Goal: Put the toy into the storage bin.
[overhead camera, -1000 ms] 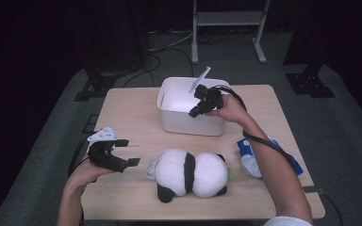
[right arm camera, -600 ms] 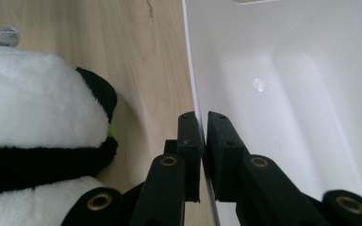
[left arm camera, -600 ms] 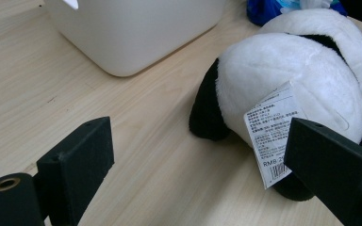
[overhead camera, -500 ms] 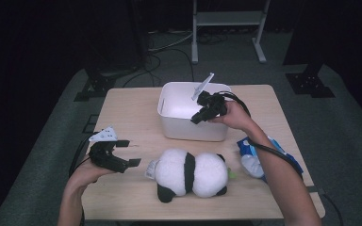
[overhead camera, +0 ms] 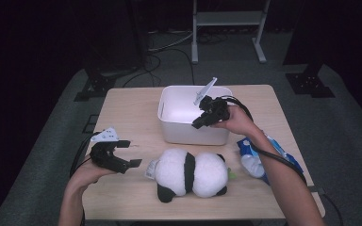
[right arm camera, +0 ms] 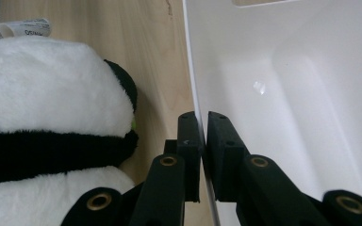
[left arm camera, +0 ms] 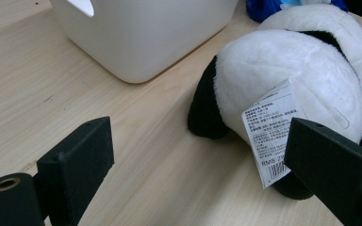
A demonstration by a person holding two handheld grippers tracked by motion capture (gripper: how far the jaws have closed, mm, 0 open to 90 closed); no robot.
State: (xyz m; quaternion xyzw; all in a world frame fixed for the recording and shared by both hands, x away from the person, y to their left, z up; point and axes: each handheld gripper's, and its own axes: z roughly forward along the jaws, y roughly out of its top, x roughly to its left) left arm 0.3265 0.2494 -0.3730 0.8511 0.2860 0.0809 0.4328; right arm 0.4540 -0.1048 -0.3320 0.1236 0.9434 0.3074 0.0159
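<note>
The right gripper (overhead camera: 199, 123) is pinching the near wall of the white bin (overhead camera: 169, 101), its fingers (right arm camera: 188, 141) sitting closed on the rim, one outside and one inside the wall. The bin is standing toward the back of the wooden bench (overhead camera: 122, 113), roughly in the middle. In front of it a stuffed panda (overhead camera: 188, 172) is lying on its side near the front edge, with a paper tag (left arm camera: 273, 134) hanging from its white body. The left gripper (overhead camera: 127, 153) is hovering over the bench just left of the panda, its fingers (left arm camera: 75, 165) standing wide apart and holding nothing, pointing toward the toy. To the right of the panda, a blue and white package (overhead camera: 257, 162) is lying on the bench beside the person's right forearm.
</note>
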